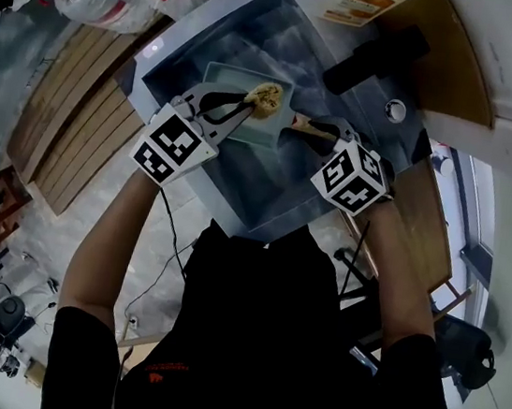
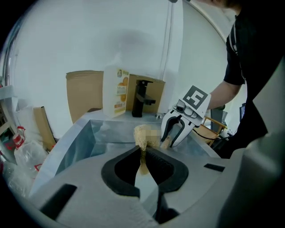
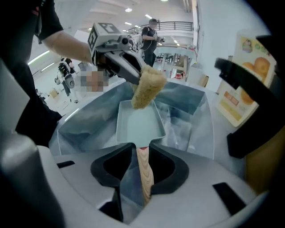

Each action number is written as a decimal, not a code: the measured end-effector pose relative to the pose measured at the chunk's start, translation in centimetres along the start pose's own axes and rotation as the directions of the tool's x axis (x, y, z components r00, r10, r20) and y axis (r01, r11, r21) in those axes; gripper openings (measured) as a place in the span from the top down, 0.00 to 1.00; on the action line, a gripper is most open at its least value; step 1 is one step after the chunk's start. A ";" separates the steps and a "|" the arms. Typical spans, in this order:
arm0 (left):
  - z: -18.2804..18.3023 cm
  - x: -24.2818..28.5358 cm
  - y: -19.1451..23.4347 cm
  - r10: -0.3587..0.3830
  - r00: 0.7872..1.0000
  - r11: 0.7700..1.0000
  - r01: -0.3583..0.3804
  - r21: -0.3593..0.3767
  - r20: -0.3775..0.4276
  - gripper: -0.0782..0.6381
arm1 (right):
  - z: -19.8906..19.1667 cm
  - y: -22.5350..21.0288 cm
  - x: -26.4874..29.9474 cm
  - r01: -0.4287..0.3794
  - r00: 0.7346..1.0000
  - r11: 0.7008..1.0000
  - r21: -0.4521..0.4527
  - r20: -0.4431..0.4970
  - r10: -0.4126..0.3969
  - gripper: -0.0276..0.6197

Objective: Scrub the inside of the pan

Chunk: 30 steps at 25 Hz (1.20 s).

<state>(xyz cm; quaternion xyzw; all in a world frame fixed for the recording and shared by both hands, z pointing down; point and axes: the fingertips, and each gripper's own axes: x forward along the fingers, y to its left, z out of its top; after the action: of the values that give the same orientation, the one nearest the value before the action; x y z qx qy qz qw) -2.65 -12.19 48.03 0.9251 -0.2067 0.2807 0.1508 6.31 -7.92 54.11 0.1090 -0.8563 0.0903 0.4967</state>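
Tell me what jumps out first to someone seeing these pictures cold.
A tan loofah scrubber, clamped in the left gripper, hangs over a pale rectangular pan that lies in a steel sink. At the pan's near end, its wooden handle sits between the jaws of the right gripper.

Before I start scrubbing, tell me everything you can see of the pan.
The pan is a shallow rectangular tray, pale blue-green and matte, with raised walls and an empty inside. Its wooden handle sits between the jaws of the right gripper, which look closed on it. It sits open side up inside the sink. The loofah scrubber, held by the left gripper, hangs at its far rim; contact is unclear.
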 end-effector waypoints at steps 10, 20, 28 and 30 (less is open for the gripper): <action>-3.6 4.3 -0.3 -0.058 0.970 0.992 0.082 0.094 -0.237 0.82 | -4.6 0.0 4.3 -0.050 0.969 0.991 -0.126 -0.247 0.017 0.62; -6.6 7.7 0.6 -0.032 0.896 0.957 0.155 0.245 -0.443 0.82 | -5.5 -0.5 6.2 -0.096 0.938 0.977 -0.192 -0.347 0.024 0.68; -8.7 9.9 2.0 0.062 0.829 0.890 0.206 0.406 -0.556 0.82 | -5.5 -0.7 6.3 -0.108 0.933 0.978 -0.179 -0.357 0.038 0.72; -8.7 10.5 2.3 0.108 0.812 0.857 0.216 0.467 -0.574 0.82 | -5.5 -0.7 6.3 -0.104 0.933 0.979 -0.175 -0.357 0.035 0.72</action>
<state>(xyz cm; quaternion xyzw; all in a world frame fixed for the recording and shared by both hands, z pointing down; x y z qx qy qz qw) 0.26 -13.84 61.43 0.8059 -0.0411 0.5895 -0.0363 8.05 -7.77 62.35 0.0123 -0.7616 0.0432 0.6465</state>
